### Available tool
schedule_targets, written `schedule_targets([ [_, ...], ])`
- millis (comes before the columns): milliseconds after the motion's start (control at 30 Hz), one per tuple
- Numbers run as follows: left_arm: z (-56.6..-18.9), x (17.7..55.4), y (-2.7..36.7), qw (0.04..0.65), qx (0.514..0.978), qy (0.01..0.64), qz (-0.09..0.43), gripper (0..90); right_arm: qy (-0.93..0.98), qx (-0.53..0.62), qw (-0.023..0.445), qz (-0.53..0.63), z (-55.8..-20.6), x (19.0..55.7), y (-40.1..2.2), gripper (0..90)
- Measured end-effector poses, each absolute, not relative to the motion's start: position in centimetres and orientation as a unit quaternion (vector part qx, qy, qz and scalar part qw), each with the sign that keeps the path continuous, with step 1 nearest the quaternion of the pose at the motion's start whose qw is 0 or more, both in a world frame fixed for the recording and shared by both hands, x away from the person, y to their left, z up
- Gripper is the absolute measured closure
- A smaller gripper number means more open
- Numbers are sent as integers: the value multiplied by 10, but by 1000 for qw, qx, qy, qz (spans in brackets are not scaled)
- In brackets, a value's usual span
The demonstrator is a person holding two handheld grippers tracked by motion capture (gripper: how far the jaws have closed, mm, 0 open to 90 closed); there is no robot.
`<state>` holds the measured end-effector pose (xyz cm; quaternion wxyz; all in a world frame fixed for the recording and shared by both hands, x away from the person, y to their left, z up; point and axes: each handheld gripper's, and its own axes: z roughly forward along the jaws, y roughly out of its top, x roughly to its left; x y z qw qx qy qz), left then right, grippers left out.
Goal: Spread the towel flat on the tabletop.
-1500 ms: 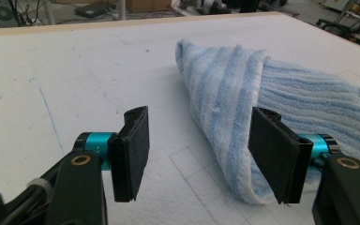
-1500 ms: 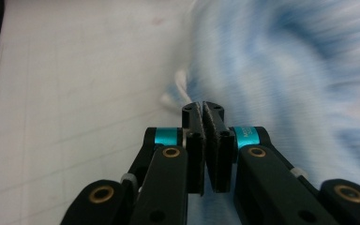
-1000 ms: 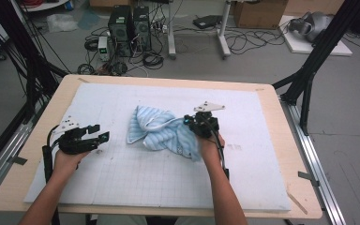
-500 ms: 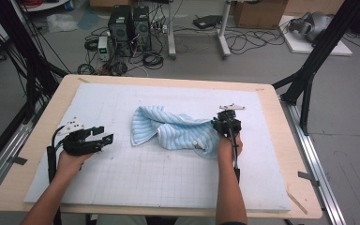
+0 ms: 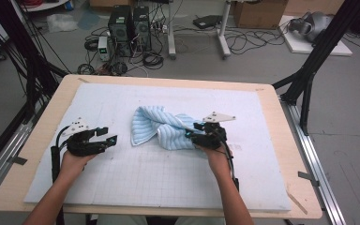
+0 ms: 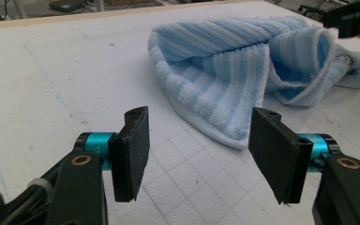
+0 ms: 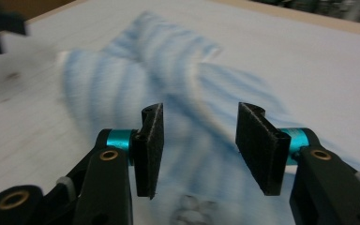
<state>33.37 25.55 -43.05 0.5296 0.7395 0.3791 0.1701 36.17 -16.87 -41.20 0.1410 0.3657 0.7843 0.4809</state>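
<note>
One striped towel [image 5: 164, 129] bunched mid-mat [image 5: 122, 187] | soft, light, limp, so pinch a hemmed corner | left gripper [image 6: 197, 150] parted, empty, near its left edge | right gripper [image 7: 199, 145] jaws just opening, nothing clamped, over its right end.

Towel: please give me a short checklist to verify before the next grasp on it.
1. Towel lies on the mat, crumpled: ok.
2. Right gripper has just been opening; towel lies under its fingers, no pad presses it: ok.
3. Left gripper is open, nothing between its fingers: ok.
4. Left gripper is apart from the towel: ok.
5. A towel corner is free for the left gripper: ok.
6. Towel is spread flat: not ok.
</note>
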Motion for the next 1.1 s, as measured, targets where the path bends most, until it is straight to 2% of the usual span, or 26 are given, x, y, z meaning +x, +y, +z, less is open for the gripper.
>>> schedule_targets([
  [100,-430,334,255,529,741,377,170,393,802,337,126,477,-417,361,-154,483],
  [133,-431,334,255,529,741,377,170,393,819,318,100,467,-426,364,-141,448],
  [333,-431,334,257,530,738,381,169,397,852,316,125,398,-448,375,-118,448],
  [400,-431,334,258,531,738,380,169,397,852,313,132,399,-449,376,-115,596],
  [433,-431,335,259,532,735,383,171,399,855,305,105,406,-448,376,-114,816],
  [533,-431,335,259,532,736,384,170,401,863,286,64,411,-447,372,-111,840],
  [567,-431,335,260,532,735,384,170,401,863,286,64,411,-447,372,-111,840],
  [633,-431,335,262,533,733,386,173,405,869,257,10,424,-442,362,-103,832],
  [733,-429,335,265,534,729,390,177,405,860,242,-14,449,-435,356,-100,819],
  [867,-429,335,266,534,728,392,177,406,839,273,26,470,-417,364,-108,821],
  [900,-429,335,266,534,729,391,178,408,823,312,59,471,-411,375,-116,821],
  [967,-429,335,265,533,729,390,177,409,812,333,70,475,-409,381,-120,822],
  [1000,-430,335,264,532,731,388,176,410,800,362,100,468,-408,393,-125,822],
  [1067,-430,335,264,532,732,388,176,410,796,376,114,462,-409,398,-126,822],
  [1100,-430,335,264,531,733,387,175,412,791,399,139,443,-413,409,-127,821],
])
